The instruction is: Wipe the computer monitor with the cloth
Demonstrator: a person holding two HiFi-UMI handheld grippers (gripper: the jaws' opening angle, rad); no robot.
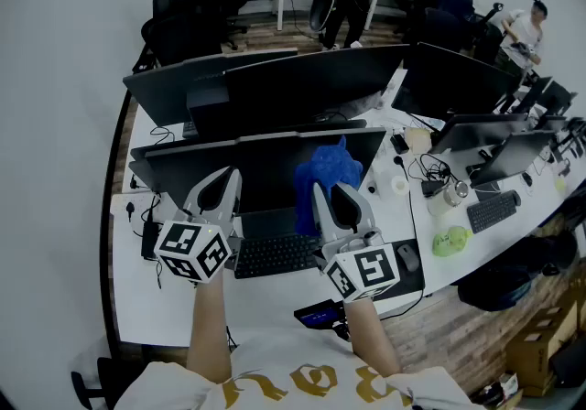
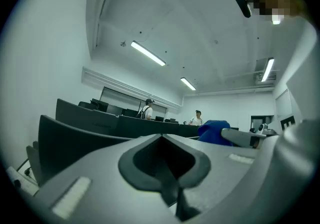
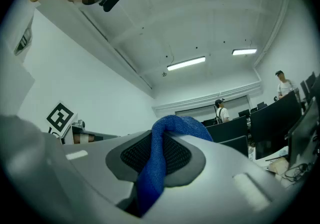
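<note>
Closest in, the right claw (image 3: 156, 160) is clamped on a narrow fold of the blue cloth (image 3: 150, 178), whose looped, towel-like weave bulges up over the smooth grey jaws and their mesh-textured pads; the left claw (image 2: 162, 165) is pressed together with nothing between its matte dark pads. In the head view the cloth bunches in a soft lump in front of the upper right part of the nearest monitor (image 1: 261, 175), a flat dark panel standing behind a black keyboard (image 1: 275, 254) on the pale surface (image 1: 169, 307); whether cloth and screen touch I cannot tell. My worry is the thin pinch: drag across the screen could tug the fold free, and if the bunch shifts aside the hard plastic tips could scrape the panel, while a firm push might rock the thin monitor backward
</note>
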